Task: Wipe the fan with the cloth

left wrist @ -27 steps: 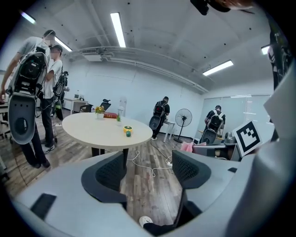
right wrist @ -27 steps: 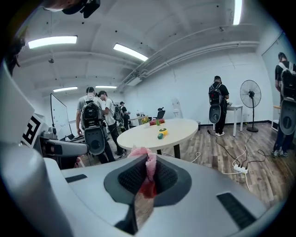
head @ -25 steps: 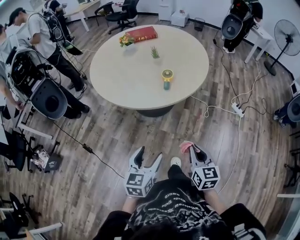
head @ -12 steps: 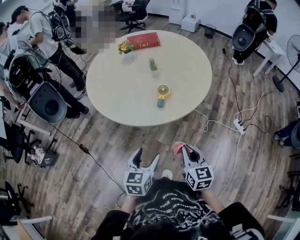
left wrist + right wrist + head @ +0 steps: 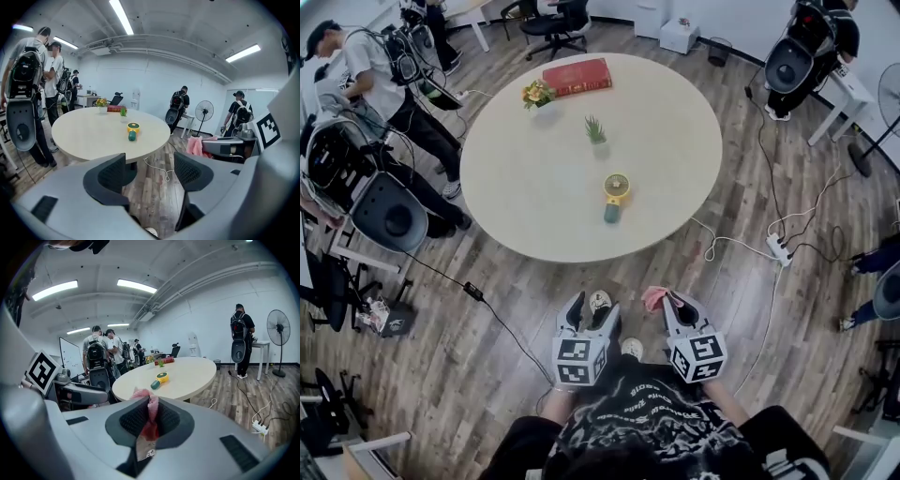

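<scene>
The right claw (image 5: 673, 305) pinched the pink cloth (image 5: 654, 297); the left claw (image 5: 593, 311) gaped open, both well apart from the fan (image 5: 615, 193) lying on the round table (image 5: 534, 197).

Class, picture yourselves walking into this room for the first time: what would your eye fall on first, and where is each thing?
The big round table fills the middle of the room, with a small yellow-and-green fan lying near its near edge. Closer in, the right gripper is shut on a pink cloth, while the left gripper beside it is open and empty.
</scene>
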`<move>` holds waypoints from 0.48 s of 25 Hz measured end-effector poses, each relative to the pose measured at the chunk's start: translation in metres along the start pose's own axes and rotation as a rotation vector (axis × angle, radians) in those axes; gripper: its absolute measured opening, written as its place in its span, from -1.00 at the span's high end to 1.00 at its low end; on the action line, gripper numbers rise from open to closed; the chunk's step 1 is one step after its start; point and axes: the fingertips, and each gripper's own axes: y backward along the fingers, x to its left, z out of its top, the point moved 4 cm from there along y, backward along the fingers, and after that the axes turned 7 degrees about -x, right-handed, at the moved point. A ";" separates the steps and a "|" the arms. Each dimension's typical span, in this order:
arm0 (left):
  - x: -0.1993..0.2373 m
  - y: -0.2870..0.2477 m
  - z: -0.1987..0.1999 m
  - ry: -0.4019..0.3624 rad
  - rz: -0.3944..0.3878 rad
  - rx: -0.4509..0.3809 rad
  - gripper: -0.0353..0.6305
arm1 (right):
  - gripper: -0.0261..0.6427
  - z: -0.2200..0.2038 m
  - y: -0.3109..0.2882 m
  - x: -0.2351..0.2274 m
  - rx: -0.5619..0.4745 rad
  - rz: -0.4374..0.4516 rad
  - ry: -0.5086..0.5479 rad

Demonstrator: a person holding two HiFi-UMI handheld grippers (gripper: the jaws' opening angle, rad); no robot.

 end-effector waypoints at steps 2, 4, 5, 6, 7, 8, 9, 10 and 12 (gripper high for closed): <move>0.005 -0.014 0.002 -0.008 -0.005 0.011 -0.14 | 0.82 0.001 -0.009 -0.007 0.005 -0.015 -0.008; 0.009 -0.030 0.007 -0.017 -0.018 0.027 -0.14 | 0.82 0.004 -0.019 -0.015 0.008 -0.032 -0.020; 0.011 -0.038 0.011 -0.023 -0.027 0.033 -0.14 | 0.82 0.007 -0.025 -0.020 0.007 -0.043 -0.025; 0.014 -0.047 0.015 -0.031 -0.036 0.036 -0.14 | 0.82 0.011 -0.031 -0.024 0.004 -0.054 -0.029; 0.017 -0.056 0.020 -0.040 -0.044 0.035 -0.14 | 0.82 0.014 -0.038 -0.029 0.001 -0.067 -0.030; 0.021 -0.065 0.024 -0.048 -0.049 0.034 -0.14 | 0.82 0.018 -0.046 -0.033 -0.003 -0.081 -0.030; 0.025 -0.074 0.028 -0.054 -0.055 0.034 -0.14 | 0.81 0.022 -0.054 -0.037 -0.006 -0.096 -0.030; 0.028 -0.084 0.032 -0.061 -0.063 0.039 -0.14 | 0.81 0.026 -0.061 -0.041 -0.010 -0.113 -0.029; 0.035 -0.105 0.038 -0.074 -0.086 0.058 -0.14 | 0.81 0.035 -0.075 -0.050 -0.022 -0.156 -0.029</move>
